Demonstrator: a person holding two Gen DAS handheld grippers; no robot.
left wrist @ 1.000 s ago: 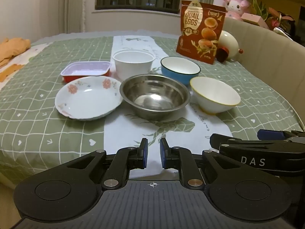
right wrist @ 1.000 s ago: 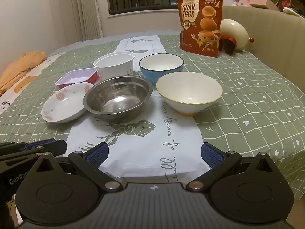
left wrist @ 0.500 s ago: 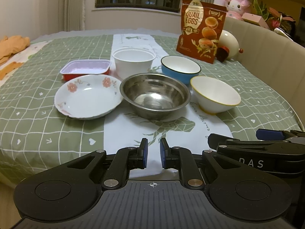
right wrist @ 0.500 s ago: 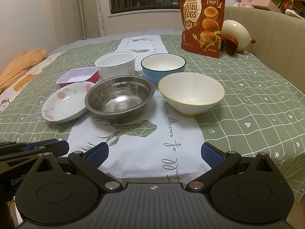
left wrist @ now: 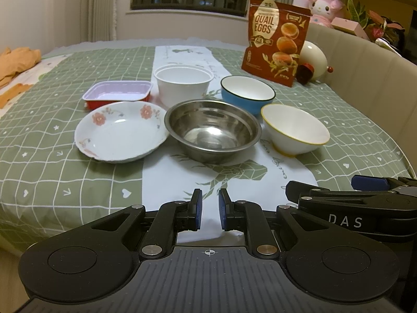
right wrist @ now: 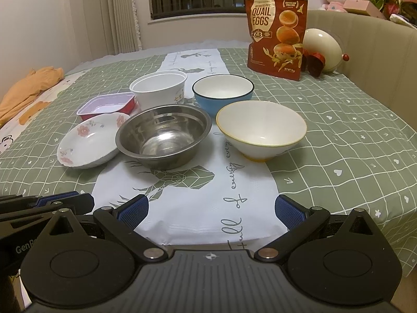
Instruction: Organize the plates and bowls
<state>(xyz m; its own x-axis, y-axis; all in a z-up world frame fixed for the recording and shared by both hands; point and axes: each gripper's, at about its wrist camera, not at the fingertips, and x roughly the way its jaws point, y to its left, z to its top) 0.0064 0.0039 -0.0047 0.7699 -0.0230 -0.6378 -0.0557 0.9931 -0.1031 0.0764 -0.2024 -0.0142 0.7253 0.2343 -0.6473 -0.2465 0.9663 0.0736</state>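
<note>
Ahead of both jaws, bowls [right wrist: 164, 135] and a plate [left wrist: 121, 134] are laid out unstacked, presumably for sorting. Left gripper [left wrist: 209, 210] is held nearly closed on nothing, right gripper [right wrist: 211, 212] spread wide and empty.

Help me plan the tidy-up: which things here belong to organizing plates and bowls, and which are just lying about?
Job: flowered plate, steel bowl, blue bowl, white bowl, plastic tub, red tray.
Lying about: quail egg bag, orange cloth, plush toy.

Green-checked tablecloth [left wrist: 52, 172], pink-flowered white plate [left wrist: 121, 137], blue bowl [left wrist: 247, 96] — yellow-rimmed white bowl [right wrist: 261, 130], steel-grey bowl [right wrist: 163, 136].
</note>
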